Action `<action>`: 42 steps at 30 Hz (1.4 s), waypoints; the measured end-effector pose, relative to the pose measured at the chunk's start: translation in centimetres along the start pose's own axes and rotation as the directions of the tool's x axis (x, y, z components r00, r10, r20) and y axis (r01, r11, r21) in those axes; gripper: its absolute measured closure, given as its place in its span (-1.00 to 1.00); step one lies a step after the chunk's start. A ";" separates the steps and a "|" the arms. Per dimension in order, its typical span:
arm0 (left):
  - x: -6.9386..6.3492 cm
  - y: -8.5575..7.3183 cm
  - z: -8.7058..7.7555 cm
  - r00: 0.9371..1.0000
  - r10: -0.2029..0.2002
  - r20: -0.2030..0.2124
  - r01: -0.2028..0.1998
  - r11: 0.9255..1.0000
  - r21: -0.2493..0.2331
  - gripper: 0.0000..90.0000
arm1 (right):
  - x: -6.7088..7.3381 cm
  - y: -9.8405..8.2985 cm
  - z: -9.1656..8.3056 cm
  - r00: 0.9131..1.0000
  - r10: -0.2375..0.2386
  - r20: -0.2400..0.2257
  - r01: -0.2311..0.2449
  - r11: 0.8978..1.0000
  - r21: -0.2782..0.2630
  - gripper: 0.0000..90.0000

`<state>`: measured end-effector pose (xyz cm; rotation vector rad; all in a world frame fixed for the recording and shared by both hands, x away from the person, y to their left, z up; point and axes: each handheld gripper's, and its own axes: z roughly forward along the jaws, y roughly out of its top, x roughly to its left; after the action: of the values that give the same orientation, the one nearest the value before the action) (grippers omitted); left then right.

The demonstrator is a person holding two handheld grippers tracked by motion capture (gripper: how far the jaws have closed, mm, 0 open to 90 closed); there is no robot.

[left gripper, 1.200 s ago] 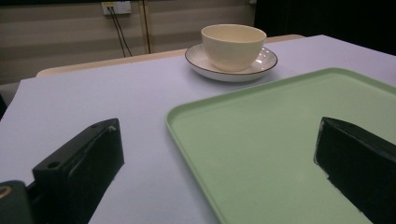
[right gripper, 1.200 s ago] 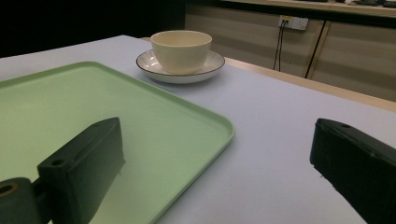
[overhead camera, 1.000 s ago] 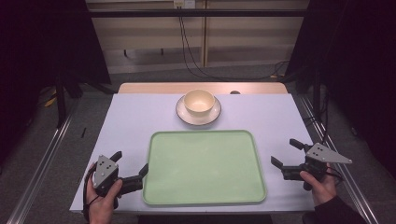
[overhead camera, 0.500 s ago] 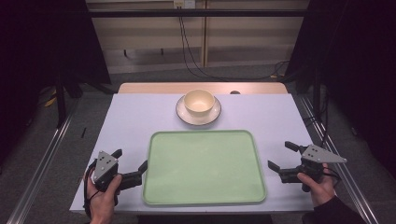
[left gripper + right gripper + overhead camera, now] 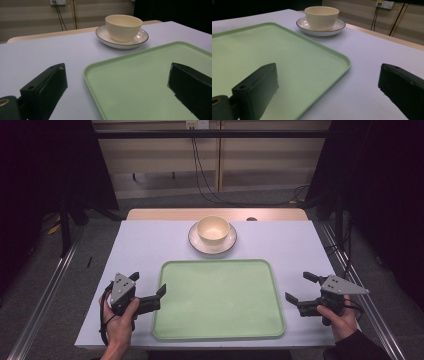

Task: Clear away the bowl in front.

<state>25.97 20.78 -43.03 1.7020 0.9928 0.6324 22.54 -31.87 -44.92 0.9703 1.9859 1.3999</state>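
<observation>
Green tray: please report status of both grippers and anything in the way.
Left gripper open at flat pale-green plastic tray left edge. Right gripper open at right edge. Tray bare, untouched; nothing in the way.

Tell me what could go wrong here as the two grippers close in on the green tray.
1. The left gripper and right gripper sit open at opposite edges of the empty green tray; an uneven grip could tilt it.
2. The tray's rim is low and rounded, so a jaw might slip off rather than clamp.
3. The cream bowl on its saucer stands just beyond the far edge; pushing the tray forward could knock them.
</observation>
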 end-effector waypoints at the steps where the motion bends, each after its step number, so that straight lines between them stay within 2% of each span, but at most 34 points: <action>1: -0.1 0.1 0.3 1.000 0.005 0.015 -0.005 1.000 0.003 -0.95 | 0.0 0.0 0.0 1.000 -0.004 0.004 0.004 1.000 -0.005 -0.94; 3: -0.2 0.2 0.6 1.000 0.022 0.021 -0.022 1.000 0.018 -0.93 | 0.0 0.0 0.0 1.000 -0.004 -0.004 0.004 1.000 -0.005 -0.94; 5: -0.3 0.3 1.1 1.000 0.022 0.022 -0.023 1.000 0.019 -0.93 | 0.0 0.0 0.0 1.000 -0.003 -0.007 0.003 1.000 -0.003 -0.94; 6: -0.4 0.6 1.6 0.999 0.032 0.044 -0.033 0.999 0.027 -0.91 | 0.0 0.0 0.0 1.000 -0.001 0.000 0.001 1.000 -0.006 -0.94; 11: -0.8 1.6 2.6 0.995 0.057 0.078 -0.060 0.998 0.031 -0.90 | -0.1 0.0 0.0 1.000 -0.011 0.002 0.011 1.000 -0.015 -0.94; 12: -1.0 1.8 2.8 0.994 0.048 0.098 -0.051 0.998 0.025 -0.90 | -0.1 0.0 0.0 1.000 -0.011 0.003 0.011 1.000 -0.014 -0.95; 14: -1.3 2.0 2.9 0.995 0.046 0.090 -0.049 0.999 0.024 -0.90 | 0.0 0.0 0.0 1.000 -0.009 0.001 0.009 1.000 -0.009 -0.95; 15: -1.7 2.4 3.1 0.991 0.069 0.110 -0.072 0.997 0.021 -0.90 | 0.0 0.0 0.0 1.000 -0.010 0.001 0.010 1.000 -0.010 -0.95; 20: -2.0 2.9 3.7 0.988 0.079 0.135 -0.082 0.997 0.015 -0.91 | -0.1 0.0 -0.2 1.000 -0.014 0.002 0.014 1.000 -0.019 -0.95; 21: -2.0 3.0 4.0 0.985 0.080 0.156 -0.082 0.997 0.008 -0.91 | -0.1 0.0 -0.2 1.000 -0.014 0.002 0.014 1.000 -0.019 -0.95; 22: -2.2 3.2 4.5 0.980 0.099 0.175 -0.105 0.994 0.023 -0.93 | -0.1 0.0 -0.2 1.000 -0.013 0.005 0.013 1.000 -0.019 -0.95; 23: -2.3 3.2 4.8 0.978 0.103 0.181 -0.109 0.994 0.025 -0.95 | -0.1 0.0 -0.2 1.000 -0.014 0.005 0.014 1.000 -0.019 -0.95; 26: -2.3 3.5 5.2 0.974 0.120 0.190 -0.128 0.991 0.031 -0.94 | -0.1 0.0 -0.2 1.000 -0.012 0.004 0.012 1.000 -0.019 -0.95; 29: -2.4 4.1 6.3 0.972 0.115 0.204 -0.120 0.993 0.015 -0.94 | -0.1 0.0 -0.1 1.000 -0.016 -0.001 0.016 1.000 -0.016 -0.95; 32: -2.4 4.6 7.1 0.971 0.118 0.209 -0.126 0.992 0.027 -0.94 | -0.2 0.0 -0.2 1.000 -0.015 0.004 0.015 1.000 -0.020 -0.95; 36: -2.2 5.0 7.8 0.971 0.119 0.207 -0.130 0.991 0.044 -0.93 | -0.4 0.2 -0.6 1.000 -0.011 0.014 0.011 0.999 -0.038 -0.95; 37: -2.0 5.1 8.2 0.974 0.110 0.198 -0.120 0.992 0.040 -0.93 | -0.4 0.2 -0.6 1.000 -0.014 0.017 0.015 0.999 -0.045 -0.95; 39: -2.0 5.2 8.4 0.975 0.108 0.194 -0.119 0.992 0.048 -0.93 | -0.4 0.2 -0.7 1.000 -0.008 0.022 0.009 0.999 -0.046 -0.95; 41: -2.0 5.3 8.9 0.975 0.111 0.192 -0.123 0.991 0.051 -0.92 | -0.5 0.1 -0.7 1.000 -0.007 0.024 0.008 0.999 -0.050 -0.95; 42: -2.0 5.3 9.1 0.973 0.121 0.196 -0.134 0.990 0.053 -0.92 | -0.5 0.1 -0.7 1.000 -0.007 0.024 0.008 0.999 -0.050 -0.95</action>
<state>33.83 13.71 -41.01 1.8579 0.7797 0.5107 22.35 -32.65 -44.55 0.9516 1.9261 1.4204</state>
